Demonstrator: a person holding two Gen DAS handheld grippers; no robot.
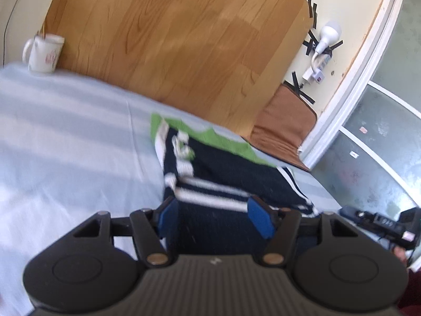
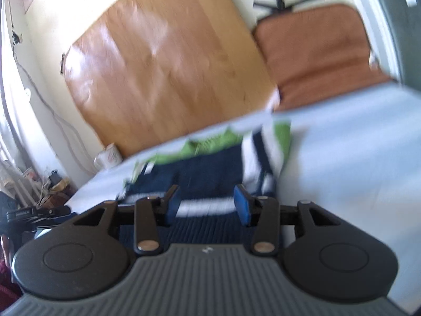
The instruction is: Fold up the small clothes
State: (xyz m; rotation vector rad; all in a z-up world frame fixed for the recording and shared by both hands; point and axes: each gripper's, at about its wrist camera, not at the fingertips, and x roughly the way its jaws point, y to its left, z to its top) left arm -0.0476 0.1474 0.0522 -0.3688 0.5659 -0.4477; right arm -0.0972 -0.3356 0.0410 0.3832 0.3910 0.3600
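Observation:
A small navy garment with white stripes and a green part at its far side lies on the pale blue cloth. My left gripper hovers over its near left part, open, its blue pads apart and clear of the fabric. In the right wrist view the same garment lies flat ahead, blurred. My right gripper stands open above the near edge of the garment, which shows beneath the gap and is not pinched.
A white mug stands at the far left of the cloth, against a wooden board. A brown cushioned seat sits beyond the far right edge. The other tool's black body shows at the right.

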